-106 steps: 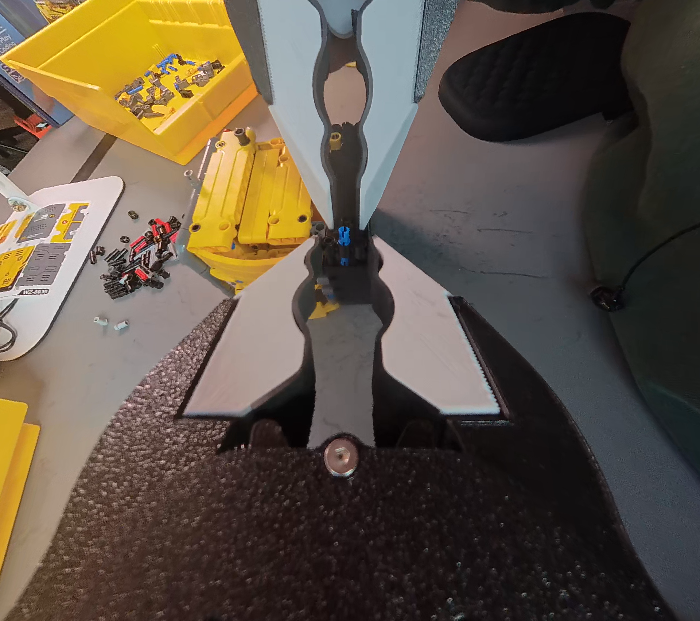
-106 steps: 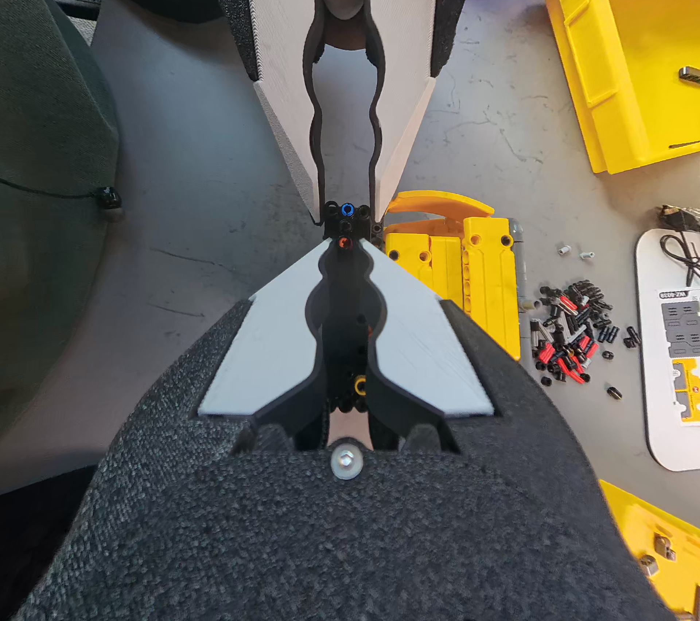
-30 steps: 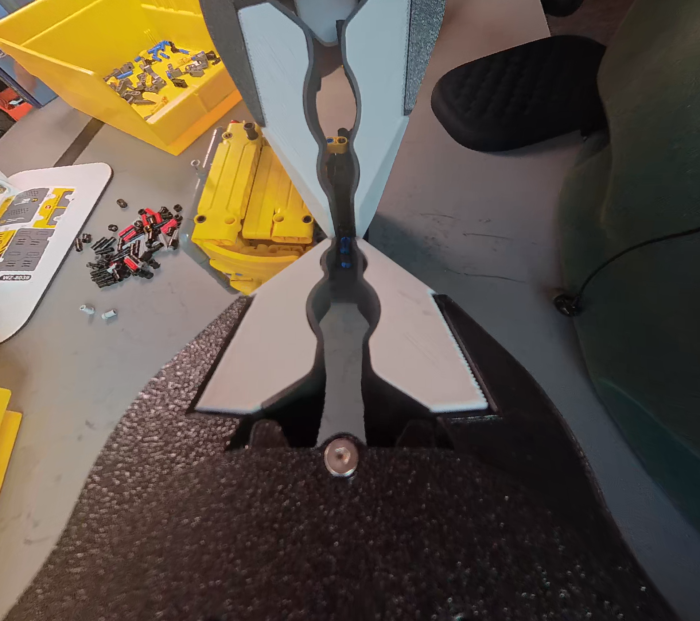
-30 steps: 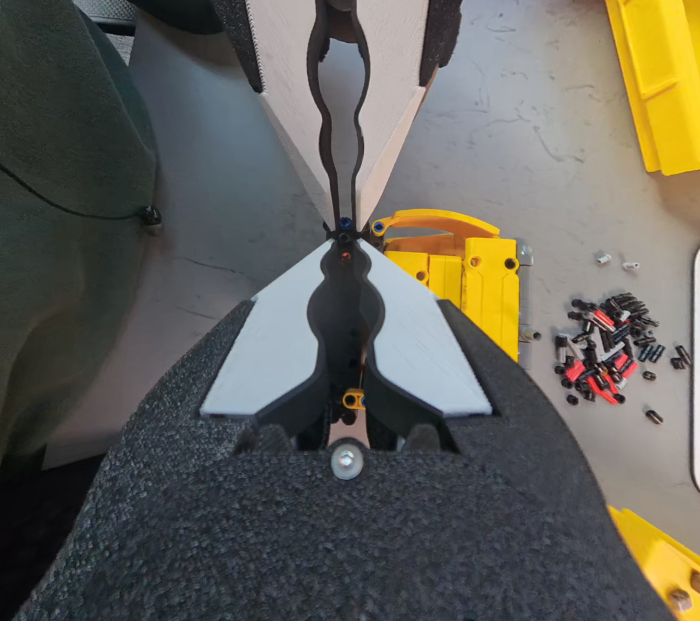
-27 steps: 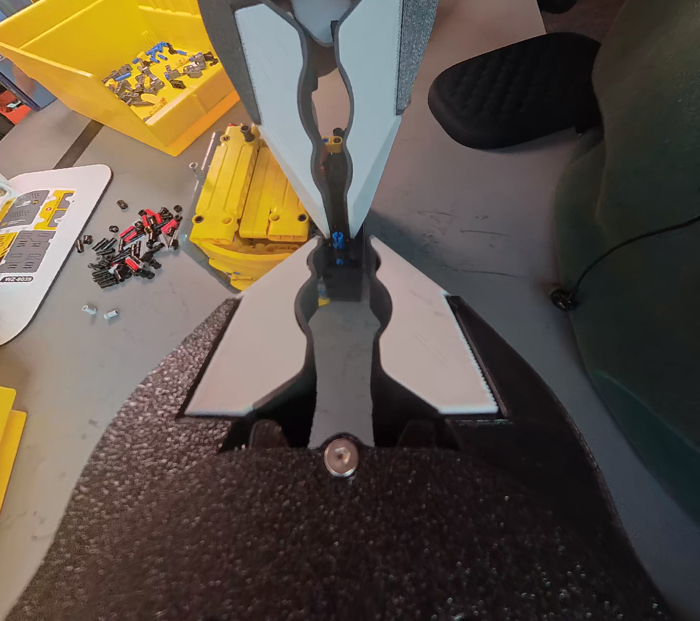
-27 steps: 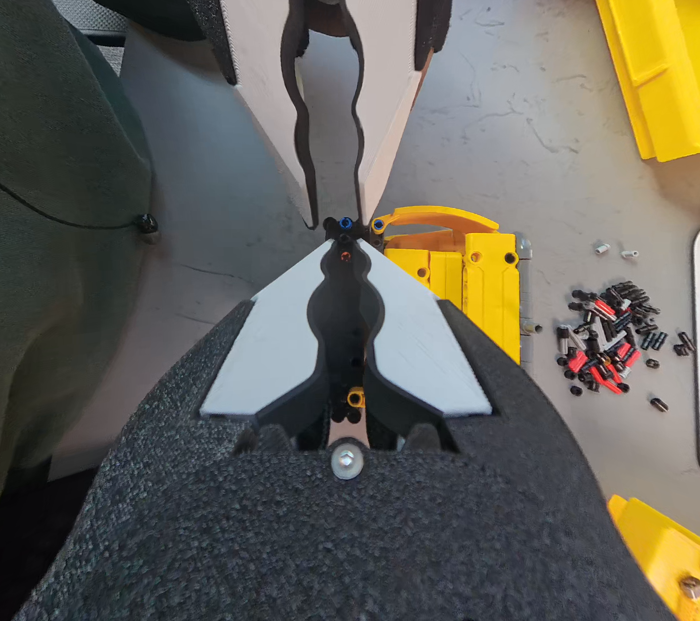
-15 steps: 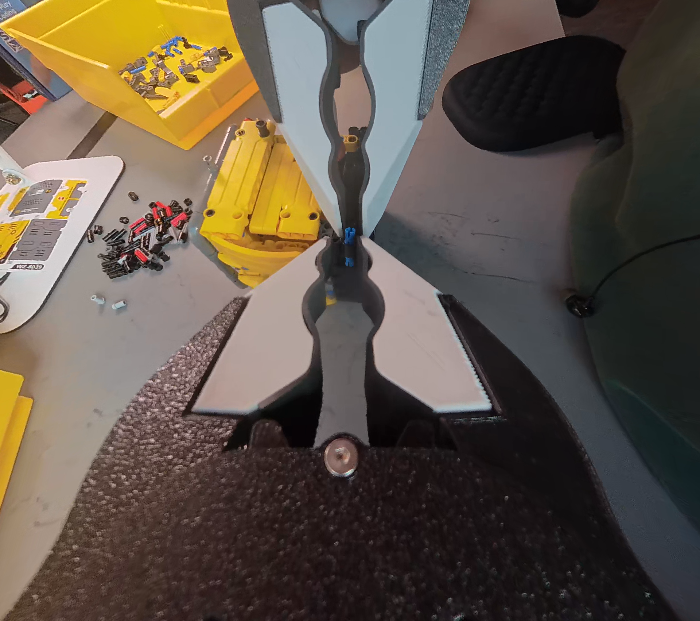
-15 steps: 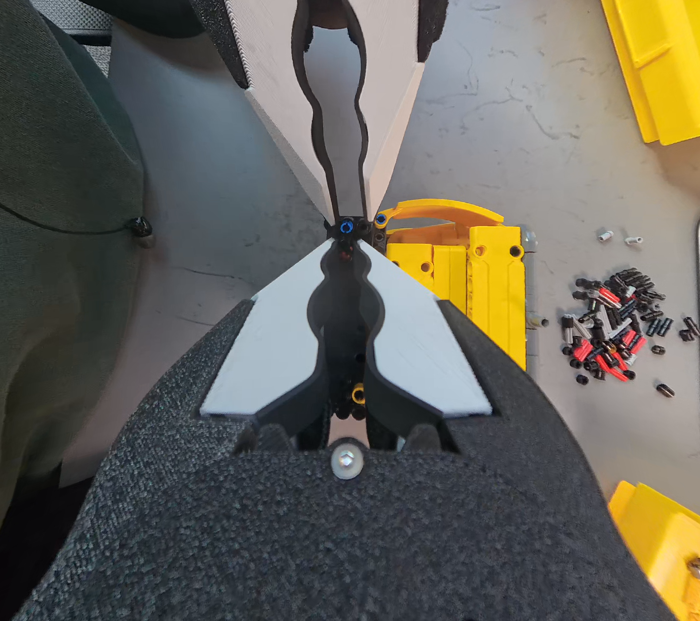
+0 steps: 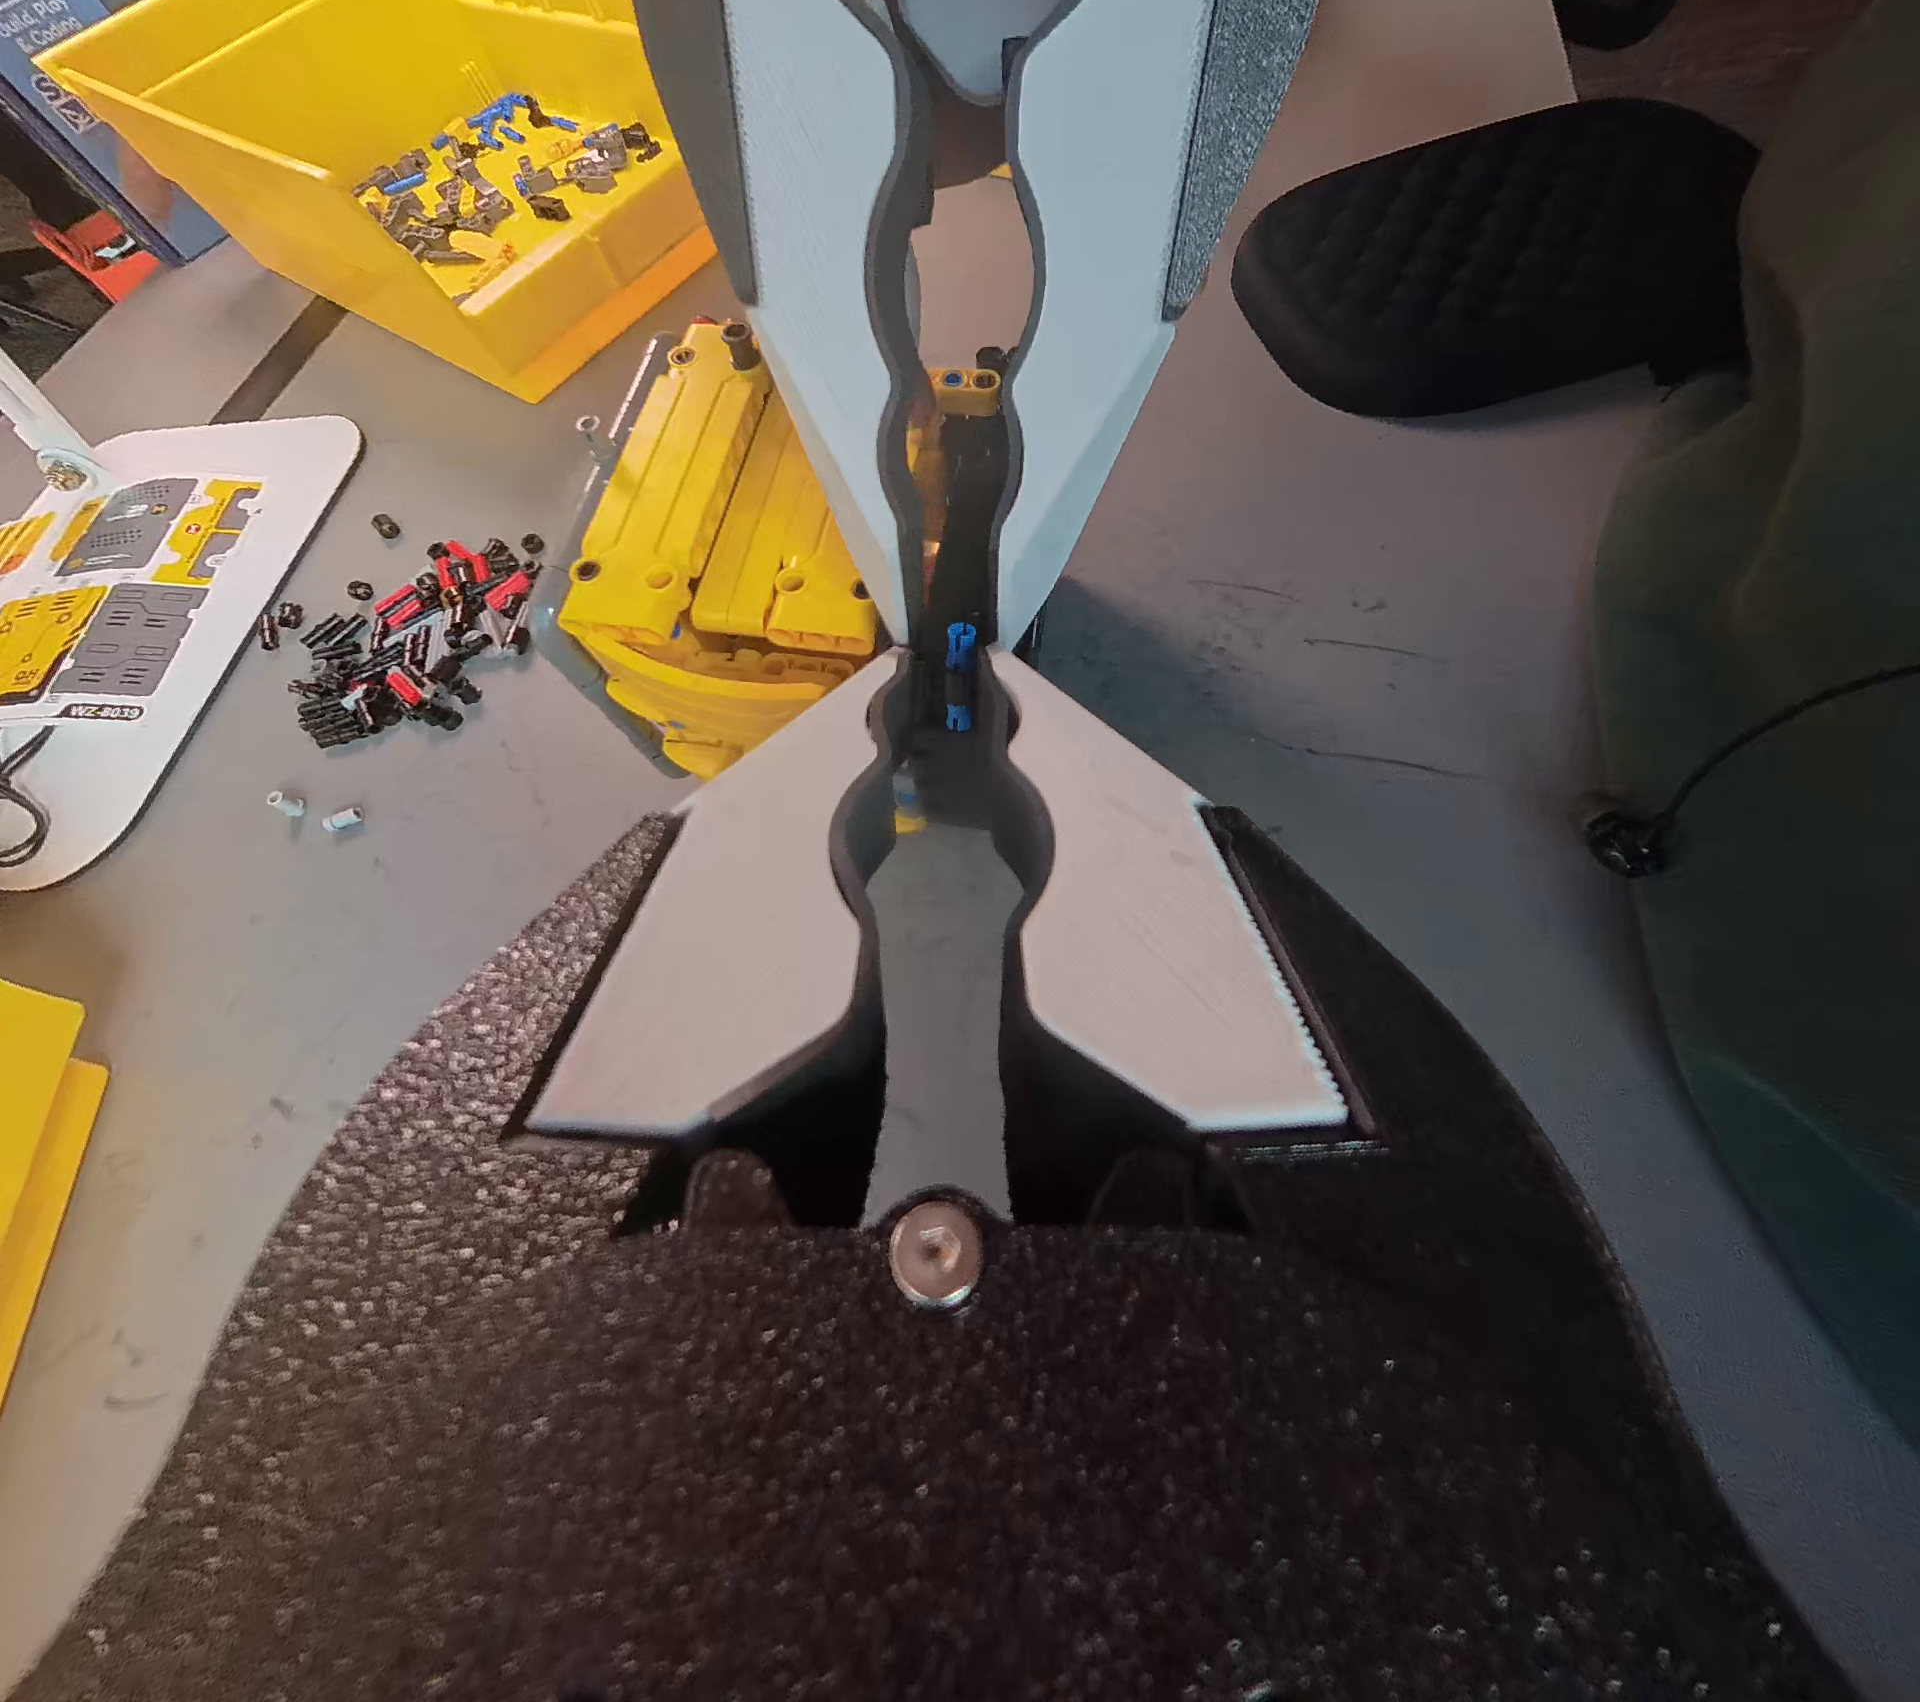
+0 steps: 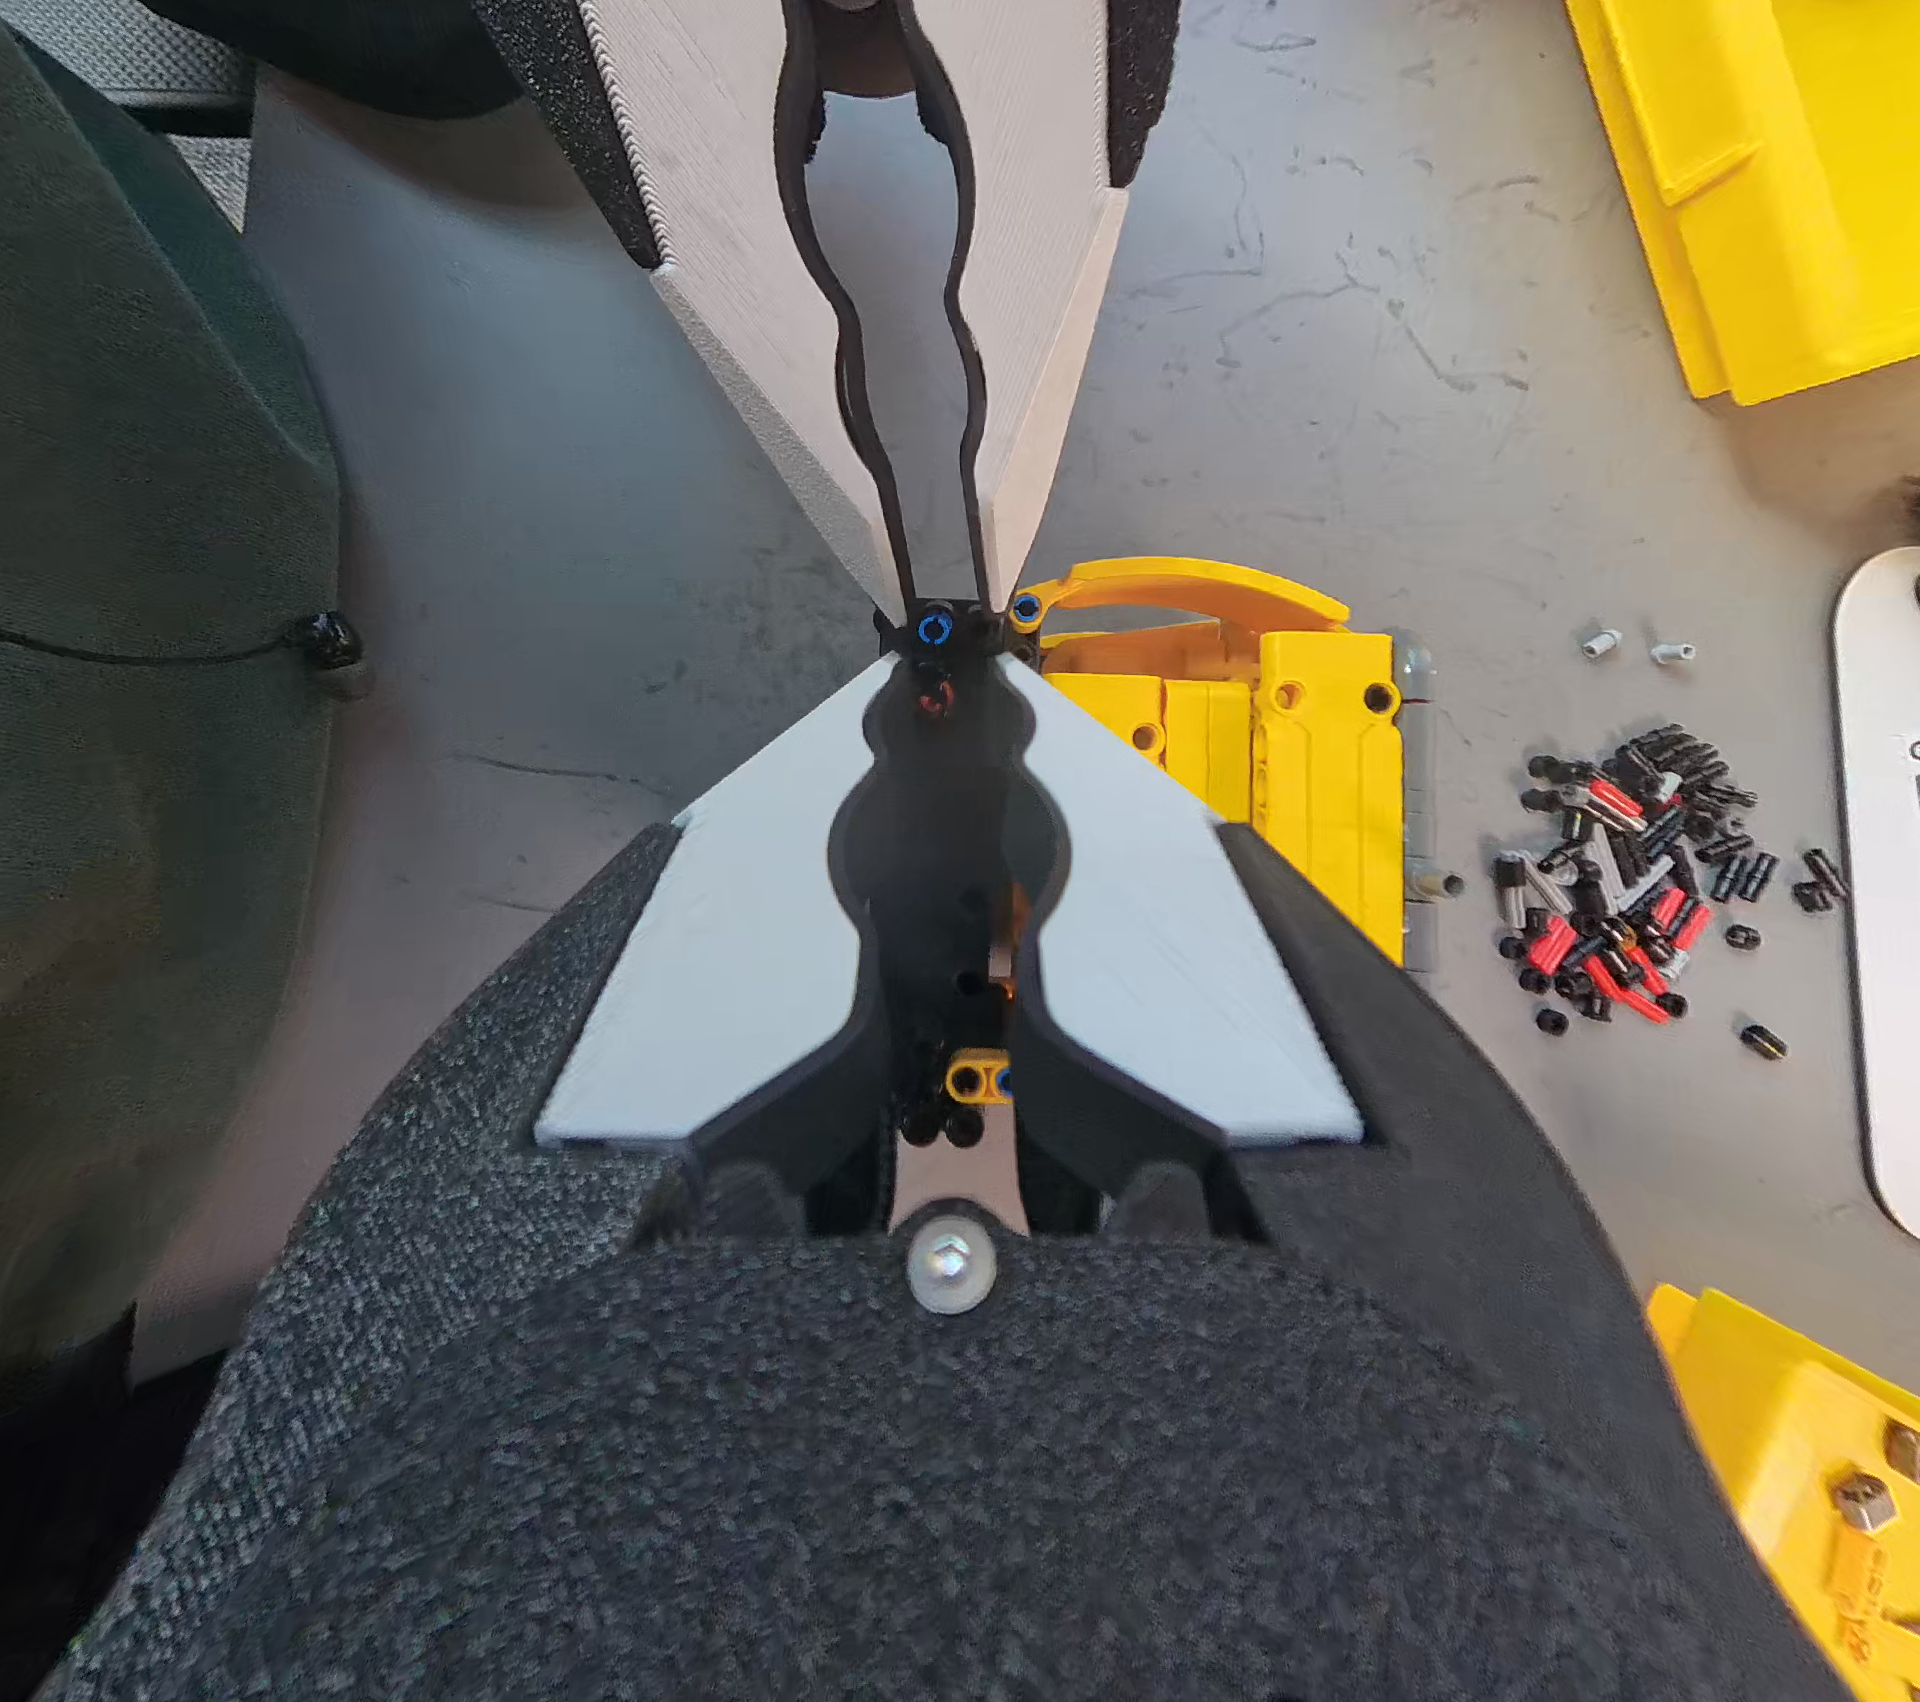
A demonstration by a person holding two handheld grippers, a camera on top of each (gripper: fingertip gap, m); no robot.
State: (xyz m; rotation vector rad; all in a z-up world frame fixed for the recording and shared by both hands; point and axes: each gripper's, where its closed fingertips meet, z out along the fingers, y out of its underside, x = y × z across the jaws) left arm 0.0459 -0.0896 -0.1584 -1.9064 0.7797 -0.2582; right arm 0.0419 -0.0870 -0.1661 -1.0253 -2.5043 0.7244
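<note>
Gripper (image 9: 951, 665) near bin (image 9: 260, 83) of parts (image 9: 499, 172)

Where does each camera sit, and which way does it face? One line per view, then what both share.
Left wrist view: sits on the left gripper, looks along its pale fingers across the grey table at the right gripper facing it.
Right wrist view: sits on the right gripper, faces the opposite way at the left gripper; own fingers show.
Shared: black pinned beam assembly both grippers clamp, yellow brick block, black-and-red pin pile.
</note>
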